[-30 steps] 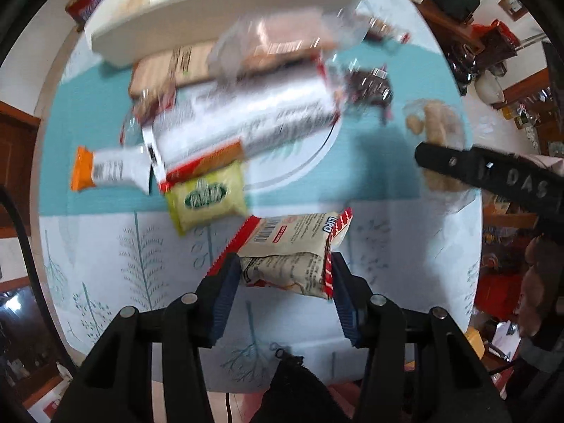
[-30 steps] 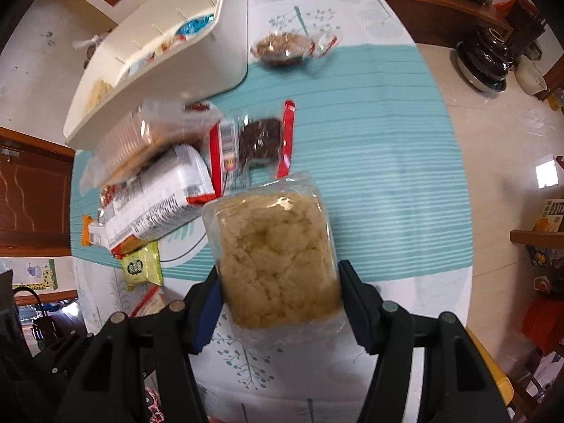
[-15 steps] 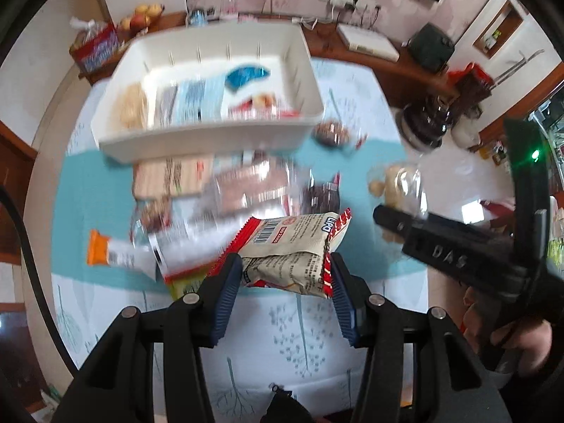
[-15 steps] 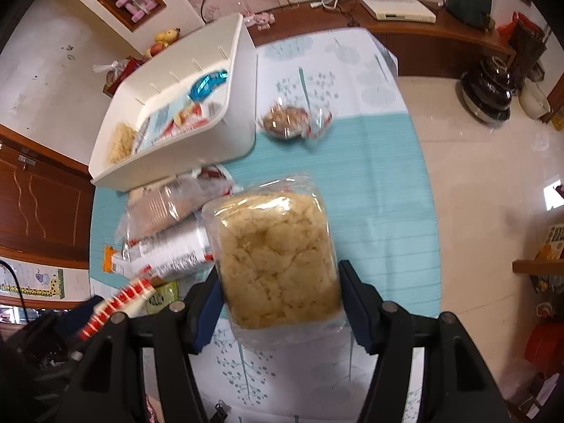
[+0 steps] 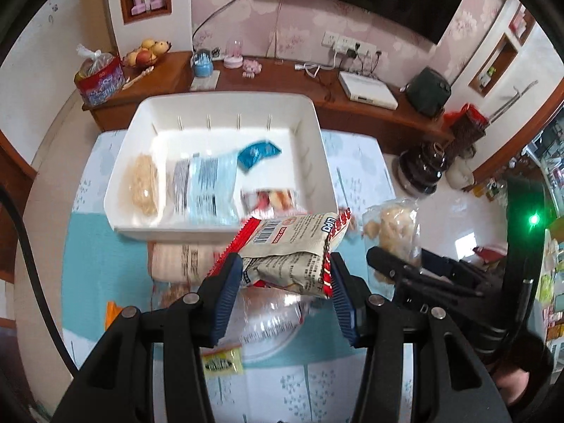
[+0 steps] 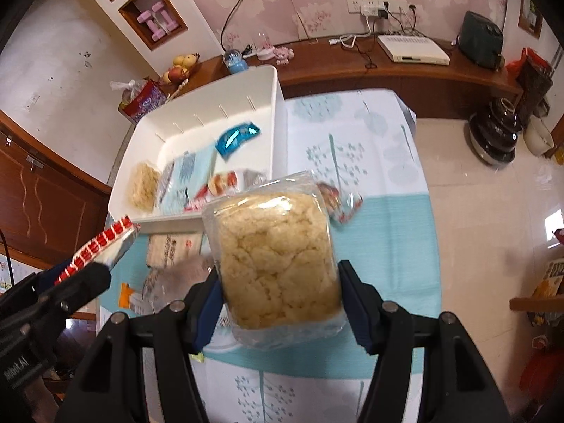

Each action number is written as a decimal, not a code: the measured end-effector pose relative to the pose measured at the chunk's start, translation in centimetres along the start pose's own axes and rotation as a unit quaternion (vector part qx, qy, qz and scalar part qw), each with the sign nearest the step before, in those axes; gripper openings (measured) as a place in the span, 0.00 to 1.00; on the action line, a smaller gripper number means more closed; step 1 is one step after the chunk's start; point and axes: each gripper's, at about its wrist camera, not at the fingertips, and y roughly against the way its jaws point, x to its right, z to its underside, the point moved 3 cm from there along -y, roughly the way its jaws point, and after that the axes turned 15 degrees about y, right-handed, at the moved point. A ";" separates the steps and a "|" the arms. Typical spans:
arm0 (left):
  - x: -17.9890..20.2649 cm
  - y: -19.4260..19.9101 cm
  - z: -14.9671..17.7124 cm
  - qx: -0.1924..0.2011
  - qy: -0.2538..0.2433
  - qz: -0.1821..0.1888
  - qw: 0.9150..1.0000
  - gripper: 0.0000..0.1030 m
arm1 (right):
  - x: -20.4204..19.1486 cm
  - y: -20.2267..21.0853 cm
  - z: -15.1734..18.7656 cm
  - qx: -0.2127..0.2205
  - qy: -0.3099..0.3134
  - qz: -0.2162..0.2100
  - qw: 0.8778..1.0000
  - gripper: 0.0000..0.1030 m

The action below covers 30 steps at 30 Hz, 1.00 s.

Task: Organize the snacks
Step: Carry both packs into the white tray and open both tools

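Left gripper (image 5: 285, 283) clamped on a crinkly red-edged beige foil snack packet (image 5: 292, 246); right gripper (image 6: 280, 296) clamped on a clear-wrapped crumbly yellow cake (image 6: 278, 261). Both held above the table, short of the white plastic bin (image 5: 141, 227). Packet light, slippery; cake looks fragile, so grip its sides gently.

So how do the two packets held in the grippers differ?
The red-edged printed foil snack packet is opaque and crumpled, with a barcode; the clear plastic pack of pale crumbly biscuit shows its contents and looks bulkier. Both are clamped, in the left gripper and right gripper, above the table.
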 end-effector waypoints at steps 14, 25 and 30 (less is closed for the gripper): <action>-4.2 -3.8 -7.5 0.042 0.013 0.027 0.999 0.47 | -3.1 -3.2 -6.1 0.054 0.033 0.047 0.997 0.60; -8.4 -8.3 -9.9 0.068 0.026 0.039 0.997 0.47 | -5.2 -8.0 -8.6 0.082 0.075 0.055 0.992 0.60; -9.6 -9.7 -10.5 0.076 0.027 0.044 0.996 0.47 | -5.9 -9.7 -9.2 0.089 0.089 0.059 0.990 0.60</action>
